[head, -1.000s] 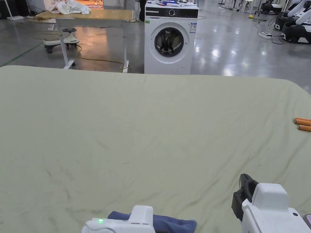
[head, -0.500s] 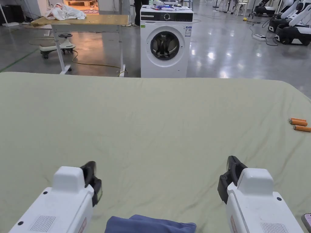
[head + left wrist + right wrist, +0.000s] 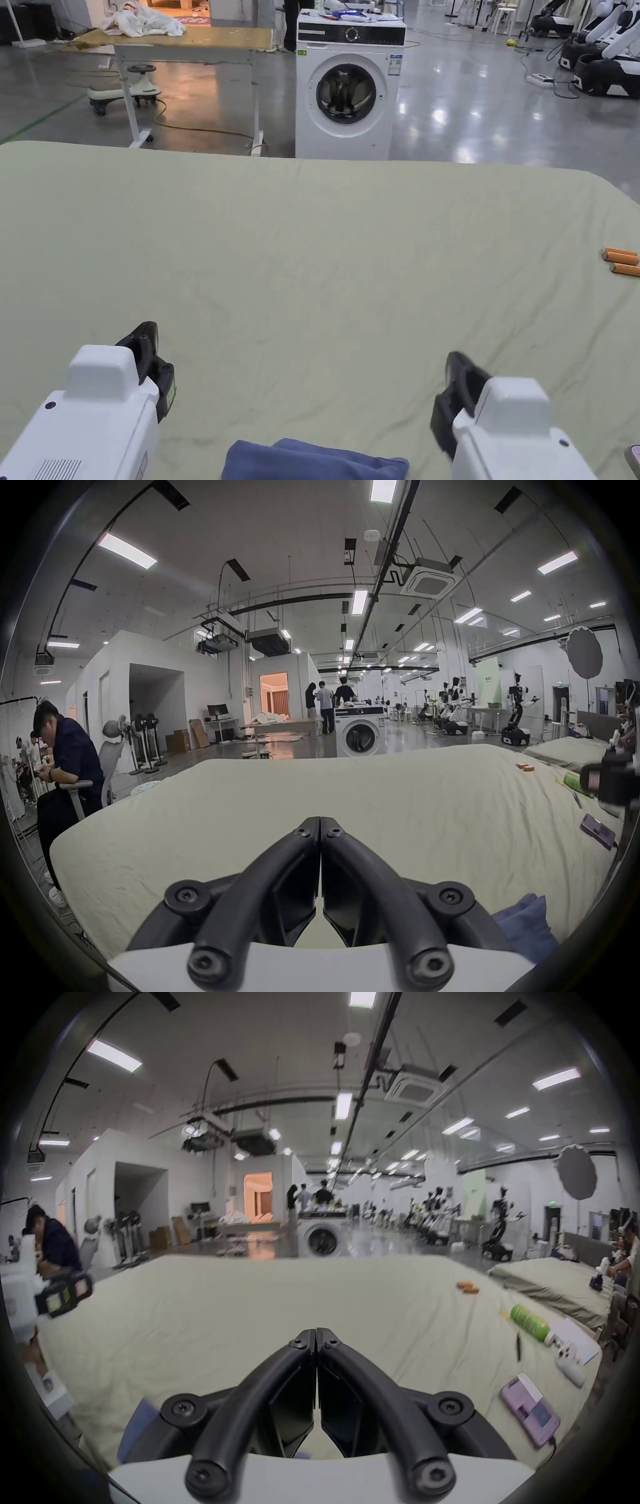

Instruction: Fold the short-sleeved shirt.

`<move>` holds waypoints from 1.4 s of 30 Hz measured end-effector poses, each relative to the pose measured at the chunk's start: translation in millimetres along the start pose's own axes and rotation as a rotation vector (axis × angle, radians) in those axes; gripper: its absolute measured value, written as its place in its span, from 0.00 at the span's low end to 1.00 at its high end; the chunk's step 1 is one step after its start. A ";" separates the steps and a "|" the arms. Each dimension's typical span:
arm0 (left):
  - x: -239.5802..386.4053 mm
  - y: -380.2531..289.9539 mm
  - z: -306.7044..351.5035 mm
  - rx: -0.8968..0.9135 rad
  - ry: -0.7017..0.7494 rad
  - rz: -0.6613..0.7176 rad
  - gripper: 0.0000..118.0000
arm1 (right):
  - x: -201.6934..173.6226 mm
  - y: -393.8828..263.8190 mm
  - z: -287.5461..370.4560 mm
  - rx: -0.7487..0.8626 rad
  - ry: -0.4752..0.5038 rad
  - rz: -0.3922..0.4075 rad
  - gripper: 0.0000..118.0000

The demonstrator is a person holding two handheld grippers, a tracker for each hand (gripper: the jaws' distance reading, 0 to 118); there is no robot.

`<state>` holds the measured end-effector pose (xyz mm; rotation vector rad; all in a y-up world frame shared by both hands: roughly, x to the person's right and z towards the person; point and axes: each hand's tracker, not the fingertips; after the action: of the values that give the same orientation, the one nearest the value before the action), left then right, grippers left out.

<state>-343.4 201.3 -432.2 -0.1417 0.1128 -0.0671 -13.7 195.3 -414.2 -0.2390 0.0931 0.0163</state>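
Near the front edge of the sage-green bed cover, the blue short-sleeved shirt lies bunched in a soft, rounded heap, and I hold both grippers over the cover on either side of it. Compared with a second ago, my left gripper has come up off the shirt and now hangs to its left, while my right gripper has drawn back a little toward me. Neither holds cloth: in each gripper view the black jaws are pressed together tip to tip on nothing. I judge that the fold has not begun and the shirt must first be spread flat. It looks like limp, matte knit, folded on itself in thick rolls; the cover under it is thin and finely creased. Well to the right of the shirt lie some small orange cylinders, hard and smooth.
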 end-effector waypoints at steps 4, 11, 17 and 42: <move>-2.4 -12.2 2.1 -0.045 -0.024 -0.008 0.01 | -33.4 -44.0 14.0 -0.115 0.122 0.062 0.00; -16.2 -35.2 4.8 -0.168 -0.068 0.031 0.01 | -61.8 -103.4 7.2 -0.210 0.123 0.095 0.00; -38.9 -57.1 -6.8 -0.389 -0.222 0.171 0.01 | -54.4 -127.1 -15.1 -0.240 0.037 0.083 0.00; -20.3 -157.2 -114.7 -0.950 -1.088 0.880 0.64 | -47.8 -131.3 -21.9 -0.276 0.046 0.081 0.00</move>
<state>-386.1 31.9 -520.1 -1.0353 -0.9021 0.9529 -59.7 62.3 -400.0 -0.5116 0.1461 0.1043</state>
